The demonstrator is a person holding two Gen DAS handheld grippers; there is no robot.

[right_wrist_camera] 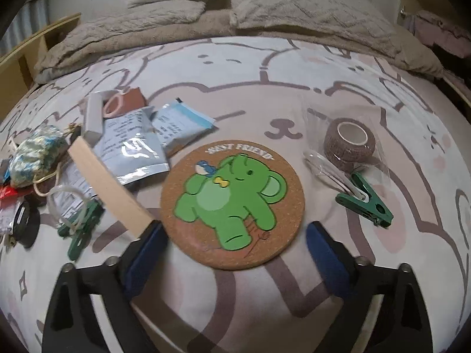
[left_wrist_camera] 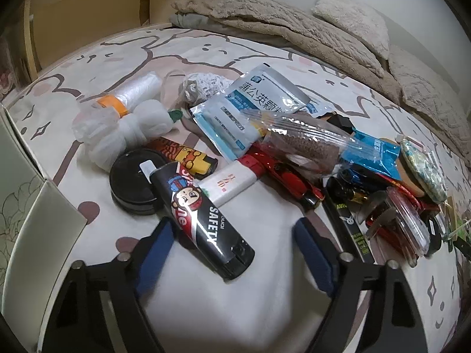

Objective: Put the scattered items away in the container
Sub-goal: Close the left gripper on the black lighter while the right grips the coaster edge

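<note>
My left gripper is open over the bed, its blue-padded fingers on either side of a black cartoon-printed lighter lying flat. Beside it lie a black round tin, a white lighter, a yellow lighter and medicine sachets. A white container's wall stands at the left edge. My right gripper is open around a round cork coaster with a green elephant, touching nothing. A green clip and a brown bandage roll lie to its right.
A heap of packets, a red toy car and a clear bag of brown granules lies right of the left gripper. A wooden strip, foil sachets and a second green clip lie left of the coaster. Beige blankets lie behind.
</note>
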